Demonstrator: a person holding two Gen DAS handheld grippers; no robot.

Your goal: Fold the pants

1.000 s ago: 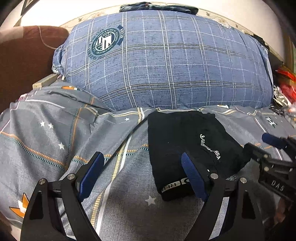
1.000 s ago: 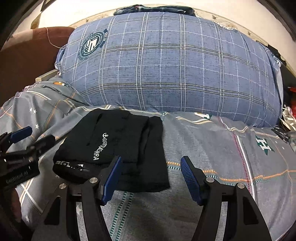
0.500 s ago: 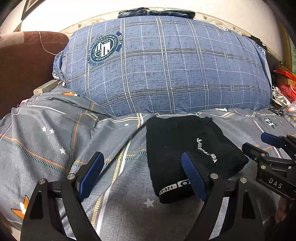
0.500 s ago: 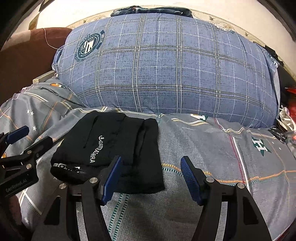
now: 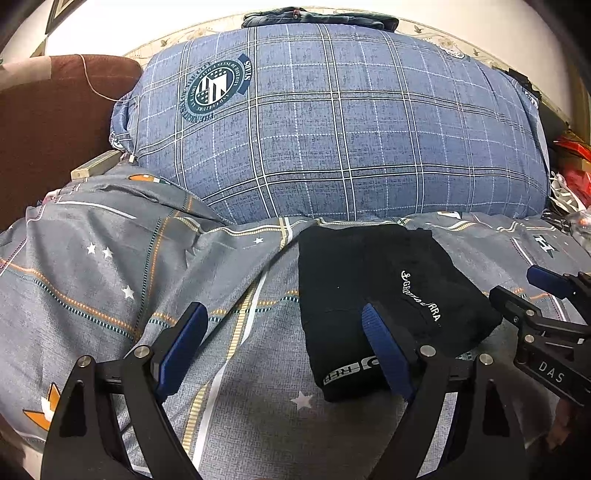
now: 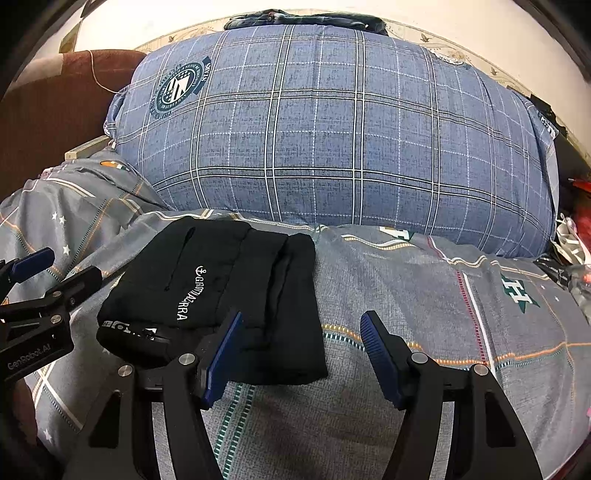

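Observation:
The black pants (image 5: 373,295) lie folded into a compact bundle on the grey patterned bed sheet (image 5: 147,280), white lettering on top. My left gripper (image 5: 284,343) is open and empty, hovering above the sheet at the bundle's near left corner. In the right wrist view the pants (image 6: 229,288) sit left of centre. My right gripper (image 6: 303,350) is open and empty, just off the bundle's near right corner. Each gripper shows at the edge of the other's view.
A big blue plaid pillow (image 5: 332,125) stands right behind the pants, with dark folded clothing (image 5: 317,18) on top. A brown headboard or cushion (image 5: 48,122) is at the far left. Red and white clutter (image 5: 569,173) lies off the bed's right side.
Both grippers have drawn back slightly from the folded pants and stay open. The pants have not moved.

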